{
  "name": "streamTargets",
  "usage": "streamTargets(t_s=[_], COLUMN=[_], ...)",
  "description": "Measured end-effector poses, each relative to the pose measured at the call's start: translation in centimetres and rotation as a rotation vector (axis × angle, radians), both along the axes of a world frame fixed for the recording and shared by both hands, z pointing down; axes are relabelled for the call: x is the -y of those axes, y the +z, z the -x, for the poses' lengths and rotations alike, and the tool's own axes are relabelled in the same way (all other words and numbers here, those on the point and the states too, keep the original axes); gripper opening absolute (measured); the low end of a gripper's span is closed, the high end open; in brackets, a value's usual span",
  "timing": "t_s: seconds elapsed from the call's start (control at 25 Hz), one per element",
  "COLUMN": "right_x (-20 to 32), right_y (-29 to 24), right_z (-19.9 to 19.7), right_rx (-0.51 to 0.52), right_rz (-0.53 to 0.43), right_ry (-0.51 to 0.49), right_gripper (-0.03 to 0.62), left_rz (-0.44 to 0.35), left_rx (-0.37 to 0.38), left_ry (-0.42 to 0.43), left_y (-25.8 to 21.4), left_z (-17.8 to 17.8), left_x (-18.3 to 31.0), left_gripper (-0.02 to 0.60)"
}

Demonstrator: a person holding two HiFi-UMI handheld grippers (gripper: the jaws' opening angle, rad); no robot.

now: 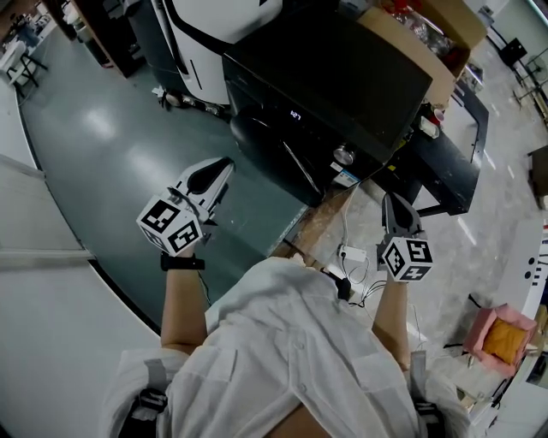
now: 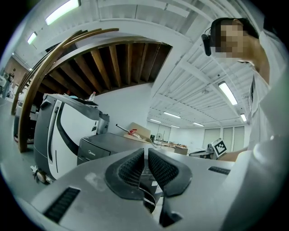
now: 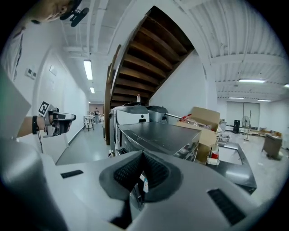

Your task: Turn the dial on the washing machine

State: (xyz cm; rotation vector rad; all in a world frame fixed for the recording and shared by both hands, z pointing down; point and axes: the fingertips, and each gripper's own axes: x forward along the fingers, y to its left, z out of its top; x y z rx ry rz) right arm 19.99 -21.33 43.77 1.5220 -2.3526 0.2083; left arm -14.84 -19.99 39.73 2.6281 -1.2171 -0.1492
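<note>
The dark washing machine [image 1: 334,68] stands ahead of me, and its round silver dial [image 1: 343,155] sits on the front panel near the right corner. My left gripper [image 1: 224,164] hovers over the floor to the left of the machine, well short of the dial. Its jaws are shut with only a sliver between the tips, and they hold nothing. My right gripper [image 1: 390,198] hangs a little below and to the right of the dial, shut and empty. The left gripper view shows the machine [image 2: 97,151] beyond that gripper [image 2: 145,155]. In the right gripper view the machine [image 3: 158,133] lies past the other gripper [image 3: 143,155].
A white appliance [image 1: 214,17] stands left of the washing machine, and a cardboard box [image 1: 437,43] stands behind it on the right. A dark bench [image 1: 454,180] runs along the right. A white power strip [image 1: 353,255] with cables lies on the floor near me. A pink box [image 1: 501,338] sits at the far right.
</note>
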Motion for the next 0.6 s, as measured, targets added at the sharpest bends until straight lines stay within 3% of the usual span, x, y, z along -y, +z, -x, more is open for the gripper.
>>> streamTargets(t_s=[0.6], right_x=[-3.8], right_y=[-3.1], right_z=[-3.1], right_rx=[0.000], right_rz=[-0.069], right_ry=[0.067], right_gripper=[0.000], left_rz=[-0.045], left_rx=[0.037], left_ry=[-0.026], left_y=[-2.7], left_z=[1.2], left_x=[-1.5], left_gripper=[0.017])
